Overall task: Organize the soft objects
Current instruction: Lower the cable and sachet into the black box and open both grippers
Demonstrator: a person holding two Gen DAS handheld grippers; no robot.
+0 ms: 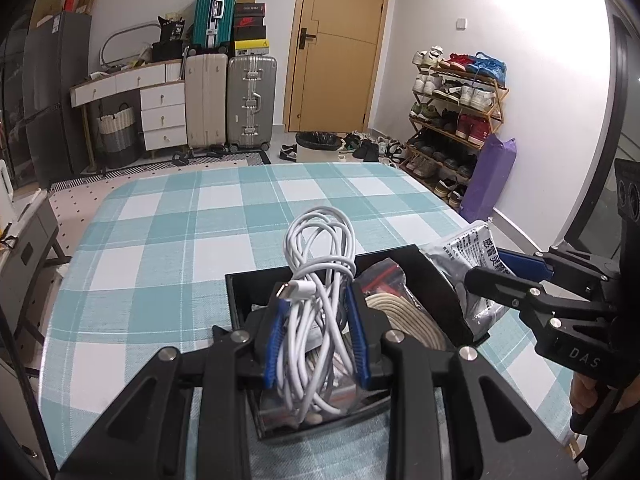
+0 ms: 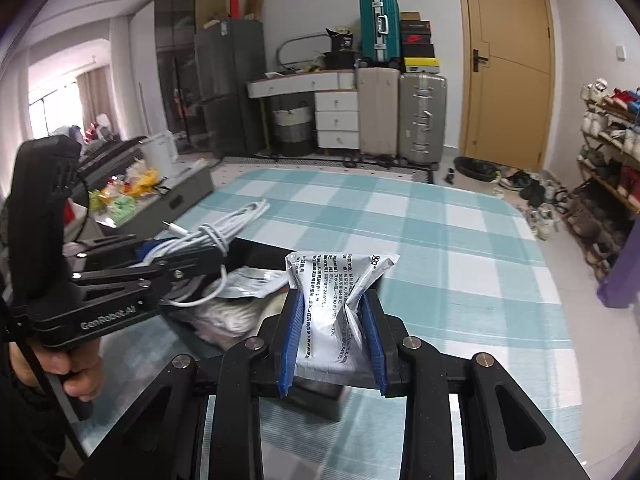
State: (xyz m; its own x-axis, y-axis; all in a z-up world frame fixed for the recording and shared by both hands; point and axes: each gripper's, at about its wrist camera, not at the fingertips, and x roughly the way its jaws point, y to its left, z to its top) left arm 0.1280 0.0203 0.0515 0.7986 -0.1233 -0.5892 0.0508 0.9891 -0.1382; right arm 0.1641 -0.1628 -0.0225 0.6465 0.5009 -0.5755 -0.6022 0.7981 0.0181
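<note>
Pinching a bundled white cable (image 1: 320, 292) in the left gripper (image 1: 318, 336) over the black box (image 1: 240, 300). Squeezing a crumpled silver packet (image 2: 340, 308) in the right gripper (image 2: 334, 344), above the checked tablecloth (image 2: 460, 240).

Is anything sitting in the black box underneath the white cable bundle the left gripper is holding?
Yes. The black box below the white cable bundle in the left gripper already holds a beige braided coil, a red-trimmed clear bag and a silver packet.
</note>
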